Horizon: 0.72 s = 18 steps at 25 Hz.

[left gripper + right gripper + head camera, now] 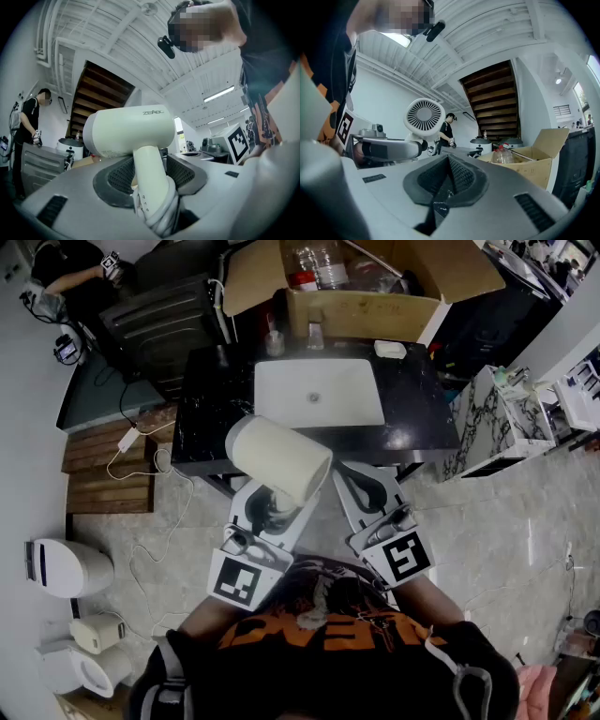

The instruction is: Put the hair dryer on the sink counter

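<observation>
left fingers [119,177] clamp the dryer [126,131] handle between them; right fingers [464,176] closed, empty. hold it upright, lower gently onto the tabletop [412,413] ahead.

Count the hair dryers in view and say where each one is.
1. The hair dryer is clamped by its handle in the left gripper, held up before the sink counter. The cardboard box might hide others.
</observation>
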Motion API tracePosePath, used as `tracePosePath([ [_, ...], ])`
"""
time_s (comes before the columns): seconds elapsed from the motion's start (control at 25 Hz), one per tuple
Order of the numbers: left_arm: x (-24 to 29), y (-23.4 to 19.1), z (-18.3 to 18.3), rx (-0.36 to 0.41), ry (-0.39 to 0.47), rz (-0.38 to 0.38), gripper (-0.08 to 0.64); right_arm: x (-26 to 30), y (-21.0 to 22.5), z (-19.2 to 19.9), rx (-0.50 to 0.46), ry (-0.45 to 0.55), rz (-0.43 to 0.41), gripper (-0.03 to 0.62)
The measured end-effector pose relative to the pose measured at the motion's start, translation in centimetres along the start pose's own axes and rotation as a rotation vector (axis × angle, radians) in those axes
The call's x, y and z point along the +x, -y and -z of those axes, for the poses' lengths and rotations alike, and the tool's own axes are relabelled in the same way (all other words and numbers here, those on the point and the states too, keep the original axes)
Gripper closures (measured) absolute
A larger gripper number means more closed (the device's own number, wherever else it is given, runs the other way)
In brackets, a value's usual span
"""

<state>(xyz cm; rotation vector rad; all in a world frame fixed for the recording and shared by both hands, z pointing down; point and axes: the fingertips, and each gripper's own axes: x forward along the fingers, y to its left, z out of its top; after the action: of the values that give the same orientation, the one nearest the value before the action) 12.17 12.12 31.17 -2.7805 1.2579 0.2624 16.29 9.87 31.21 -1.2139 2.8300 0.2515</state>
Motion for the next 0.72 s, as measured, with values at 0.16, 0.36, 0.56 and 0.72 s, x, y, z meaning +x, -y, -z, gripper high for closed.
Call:
tracePosePath([
  [0.16,-0.5,-0.7,0.2,-0.003,-0.005,-0.001,0.330,0.2,-0.5,0.9,-0.019,-0.022,-0.006,0.578],
  [0.36,-0.4,-2.1,0.4,-0.011,-0.007,-0.013,0.330,1.5,-0.6,0.8,0.004,-0.003,-0.001,0.578],
  [0.56,0.4,-3.8,0.5,-0.010,-0.012,-0.022,0.331,2.7,0.4,2.1,-0.016,-0.040,-0.008,0.578],
  [0.72,1.0,-5.8,1.2,-0.015,-0.023,-0.038,0.330,4.5,1.2,2.9,0.027,-0.047,-0.008,0.578],
])
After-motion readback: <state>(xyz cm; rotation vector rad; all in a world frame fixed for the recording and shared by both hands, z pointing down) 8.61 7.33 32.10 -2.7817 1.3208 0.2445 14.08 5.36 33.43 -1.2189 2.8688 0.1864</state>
